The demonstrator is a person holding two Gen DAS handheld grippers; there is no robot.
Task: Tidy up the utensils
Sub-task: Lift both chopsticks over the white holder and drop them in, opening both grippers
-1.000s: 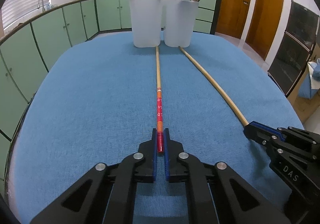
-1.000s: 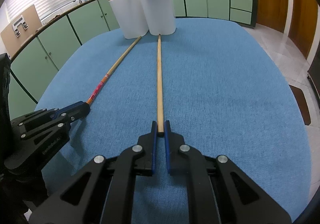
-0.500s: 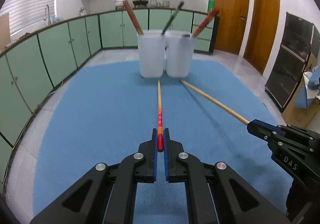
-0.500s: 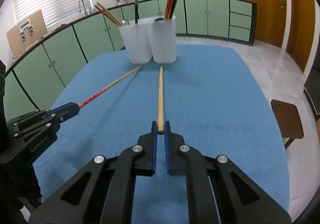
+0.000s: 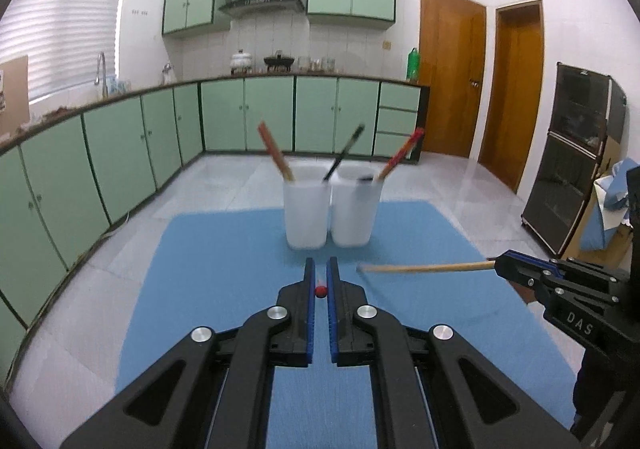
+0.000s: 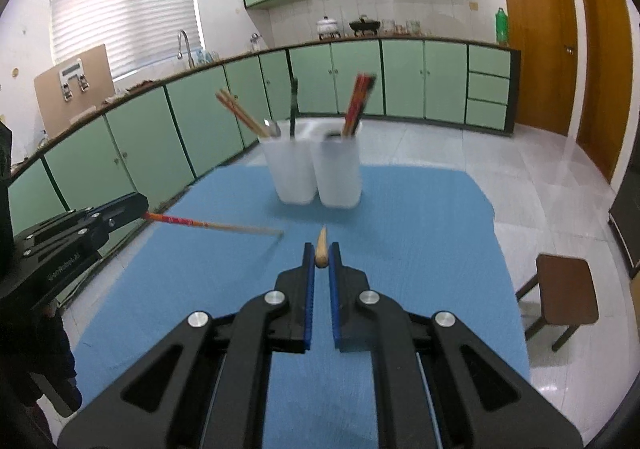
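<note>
Left hand-held gripper clamps red-ended chopstick; right hand-held gripper clamps plain chopstick; both above blue tabletop.

Both wrist views look forward-down over blue-clothed table; share two white plastic cups, green cabinets beyond.

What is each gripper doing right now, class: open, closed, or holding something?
Left gripper: closed on the red-ended wooden chopstick.
Right gripper: closed on the plain wooden chopstick.
</note>
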